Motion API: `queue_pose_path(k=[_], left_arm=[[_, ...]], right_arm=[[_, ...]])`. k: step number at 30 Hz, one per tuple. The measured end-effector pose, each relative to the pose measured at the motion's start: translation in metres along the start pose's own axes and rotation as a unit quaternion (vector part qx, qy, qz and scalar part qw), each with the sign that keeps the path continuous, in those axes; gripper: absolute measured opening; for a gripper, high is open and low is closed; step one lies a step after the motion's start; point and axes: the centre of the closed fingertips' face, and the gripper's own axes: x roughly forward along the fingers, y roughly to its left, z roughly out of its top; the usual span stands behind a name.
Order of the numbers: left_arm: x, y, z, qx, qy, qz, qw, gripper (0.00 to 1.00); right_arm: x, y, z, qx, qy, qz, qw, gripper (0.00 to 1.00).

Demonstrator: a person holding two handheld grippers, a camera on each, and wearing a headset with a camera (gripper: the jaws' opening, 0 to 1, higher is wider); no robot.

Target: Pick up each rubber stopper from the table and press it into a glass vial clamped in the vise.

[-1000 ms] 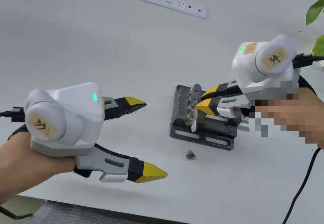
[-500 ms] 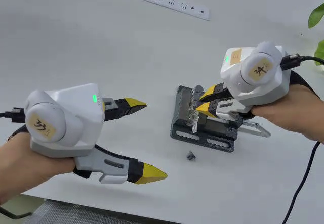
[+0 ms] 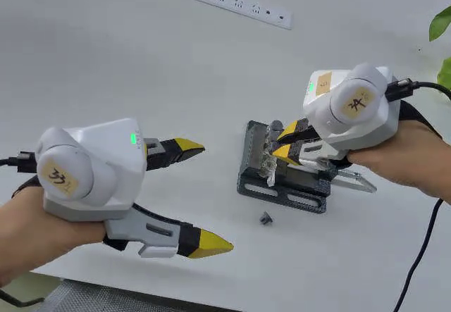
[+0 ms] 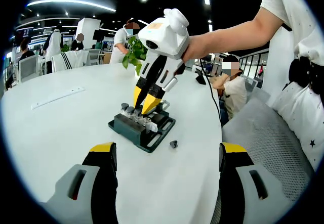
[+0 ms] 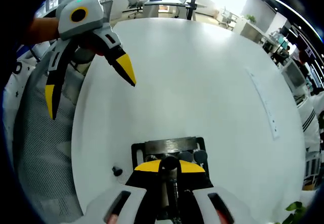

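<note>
The gripped stopper (image 5: 168, 163), dark and round, sat between the yellow tips of your right tool (image 3: 284, 141). The tool was clenched on it, directly over the row of glass vials (image 3: 268, 163). The vials stood upright in the black vise (image 3: 310, 185), and the tips pointed down at them. I could not tell whether this stopper was already touching a vial mouth or was just above it, because the tips hid the contact.

Just beside it, in the right gripper view, two seated stoppers (image 5: 200, 155) showed as dark caps on top of vials, so I judged that part as done. One loose stopper (image 3: 266, 217) lay on the bench (image 3: 141, 65), near the front edge of the vise and apart from it. So, in my judgement, one stopper was in work and at least one more was left to pick up. How many vials had no stopper I could not count surely.

Your left tool (image 3: 201, 192) was released, its jaws wide apart and holding nothing. It hung above the bench, well apart from the vise. Farther away a white power strip (image 3: 225, 1) lay on the bench, and a green plant leaf (image 3: 440, 20) showed at the edge.
</note>
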Motion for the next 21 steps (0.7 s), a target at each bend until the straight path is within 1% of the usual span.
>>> queue_pose_path(k=[4,13,17,21], left_arm=[[0.0001,0.0001,-0.0004,0.000,0.000,0.000,1.0000,0.82],[-0.0008,0.0019,-0.0031,-0.002,-0.001,0.002,1.0000,0.81],[-0.0010,0.0022,-0.0040,-0.002,-0.001,0.002,1.0000,0.81],[-0.0005,0.0011,-0.0026,-0.003,-0.002,0.002,1.0000,0.81]], right_arm=[[-0.0002,0.0000,0.0003,-0.007,0.003,-0.002,1.0000,0.06],[0.0014,0.0023,0.0020,-0.060,0.029,-0.015,0.9977,0.06],[0.0009,0.0021,0.0021,-0.060,0.030,-0.016,0.9976,0.06],[0.0011,0.0024,0.0017,-0.059,0.030,-0.018,0.9976,0.05]])
